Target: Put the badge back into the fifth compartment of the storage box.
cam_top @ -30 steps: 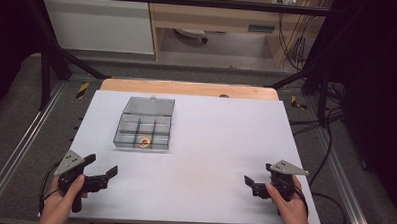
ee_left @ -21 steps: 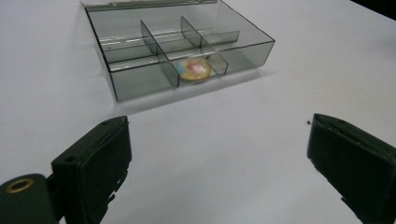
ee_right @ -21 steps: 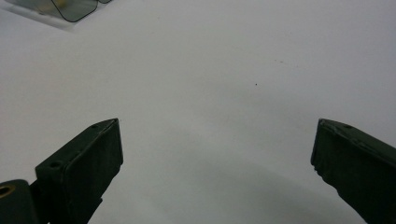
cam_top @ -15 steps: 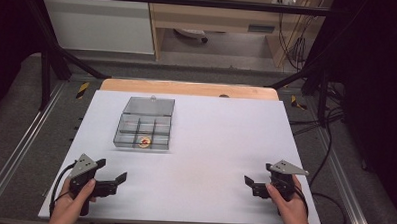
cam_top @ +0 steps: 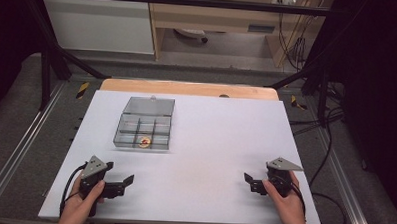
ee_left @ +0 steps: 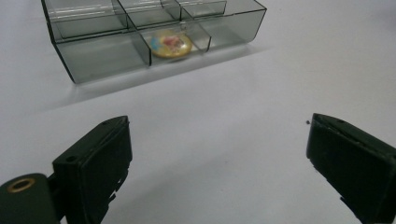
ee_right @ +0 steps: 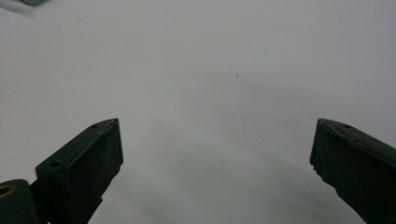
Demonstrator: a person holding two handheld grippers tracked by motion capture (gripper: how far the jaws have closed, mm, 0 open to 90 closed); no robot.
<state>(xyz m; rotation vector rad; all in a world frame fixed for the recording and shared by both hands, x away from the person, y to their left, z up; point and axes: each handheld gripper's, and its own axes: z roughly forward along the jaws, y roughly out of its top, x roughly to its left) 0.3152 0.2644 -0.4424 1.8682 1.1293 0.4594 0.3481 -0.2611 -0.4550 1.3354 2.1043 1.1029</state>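
A clear smoky-grey compartment box (cam_top: 145,127) lies on the white surface (cam_top: 210,142), in its far left part, well apart from both hands. Its long axis runs away from the person toward the wooden edge at the back; the opened lid (cam_top: 149,106) lies flat on the far side, and the divided tray faces the person. In the near row, the middle compartment holds a small round yellow badge (cam_top: 145,141) with a red and blue picture on it; the picture's detail is too small to make out.

The left hand-held gripper (cam_top: 118,185) rests near the front left corner of the surface, jaws spread wide with nothing between them, pointing roughly rightward and a little toward the box. In the left gripper view the box (ee_left: 154,35) sits ahead, its far compartments cut off by the top edge, with the badge (ee_left: 171,44) seen through the front wall.

The right hand-held gripper (cam_top: 250,183) rests near the front right, jaws likewise wide apart and empty, pointing left across the bare surface (ee_right: 210,84). A hand covers much of its body.
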